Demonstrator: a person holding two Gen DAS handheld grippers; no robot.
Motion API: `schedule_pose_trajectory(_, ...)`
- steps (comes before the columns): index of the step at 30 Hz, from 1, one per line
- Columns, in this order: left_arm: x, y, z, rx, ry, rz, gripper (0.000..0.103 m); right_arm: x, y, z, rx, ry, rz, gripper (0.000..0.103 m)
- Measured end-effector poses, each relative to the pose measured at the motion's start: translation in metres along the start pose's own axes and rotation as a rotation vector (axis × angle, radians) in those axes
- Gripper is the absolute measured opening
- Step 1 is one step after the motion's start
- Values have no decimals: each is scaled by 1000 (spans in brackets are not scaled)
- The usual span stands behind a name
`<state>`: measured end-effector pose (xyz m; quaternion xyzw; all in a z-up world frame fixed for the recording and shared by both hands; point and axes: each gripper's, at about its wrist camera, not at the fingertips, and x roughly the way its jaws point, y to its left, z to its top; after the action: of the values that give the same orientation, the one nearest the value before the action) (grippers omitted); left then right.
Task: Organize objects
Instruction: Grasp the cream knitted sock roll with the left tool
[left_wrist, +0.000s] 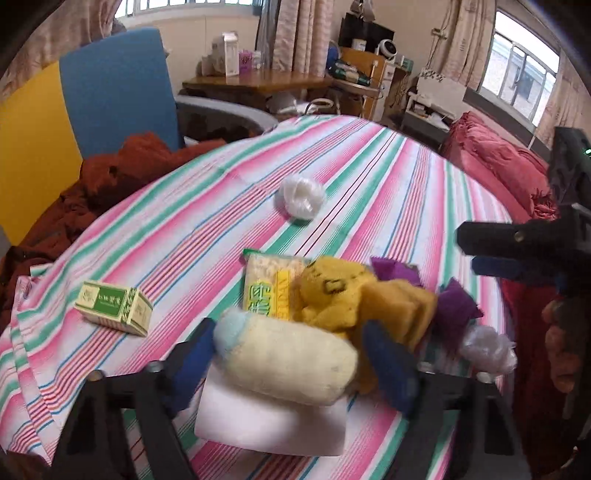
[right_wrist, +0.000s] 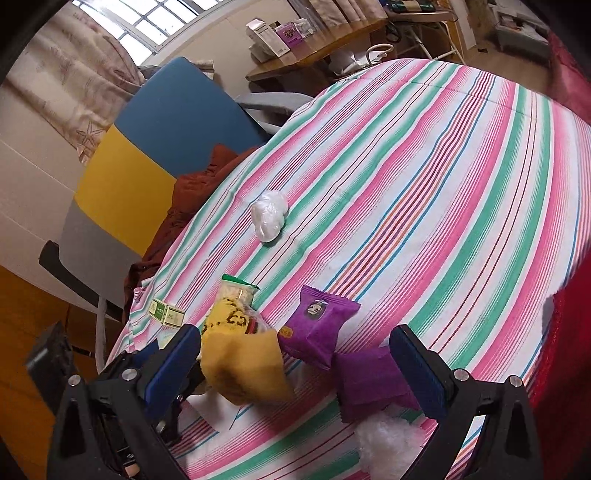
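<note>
My left gripper (left_wrist: 290, 360) is shut on a cream plush roll (left_wrist: 295, 365) with a pale blue end, one finger at each end, just above a white sheet (left_wrist: 269, 424). Behind the roll lie a yellow plush cloth (left_wrist: 343, 295), a yellow-green snack packet (left_wrist: 262, 284) and two purple packets (left_wrist: 456, 306). My right gripper (right_wrist: 295, 369) stands wide open over the yellow cloth (right_wrist: 240, 358) and the purple packets (right_wrist: 321, 325), holding nothing. It shows at the right edge of the left wrist view (left_wrist: 480, 254). The cream roll is hidden in the right wrist view.
A green-and-white box (left_wrist: 114, 308) lies alone at the left of the striped bedsheet (left_wrist: 388, 177). One crumpled white plastic ball (left_wrist: 303, 197) sits mid-bed, another (left_wrist: 487, 349) by the purple packets. A red blanket (left_wrist: 498, 162) borders the right, a rust one (left_wrist: 110, 173) the left.
</note>
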<state>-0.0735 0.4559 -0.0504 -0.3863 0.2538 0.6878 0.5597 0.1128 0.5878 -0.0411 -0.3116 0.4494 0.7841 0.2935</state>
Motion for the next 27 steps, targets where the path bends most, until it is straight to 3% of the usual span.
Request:
schedule_pose_trajectory(5,-13,13,-11,-75,-37,-20,71,0,-4,2,8,-5,-16,103)
schedule_pose_trajectory(12,-61,13,-41,-186,-84,28,71,2,-8,3,29,-3,-34,103)
schedule_pose_trajectory(15,-82,-4,-63,-177,-98,62,71,1,-6,3,11,-10,-48,103)
schedule_pose_trajectory(18,-98,-20,-89,-189,-96,44,71,-4,2,2,-20,-34,26,103)
schedule_pose_trajectory(27,-103,-48,-141,-221,-48,34,71,14,48,-9,-222,54,155,103)
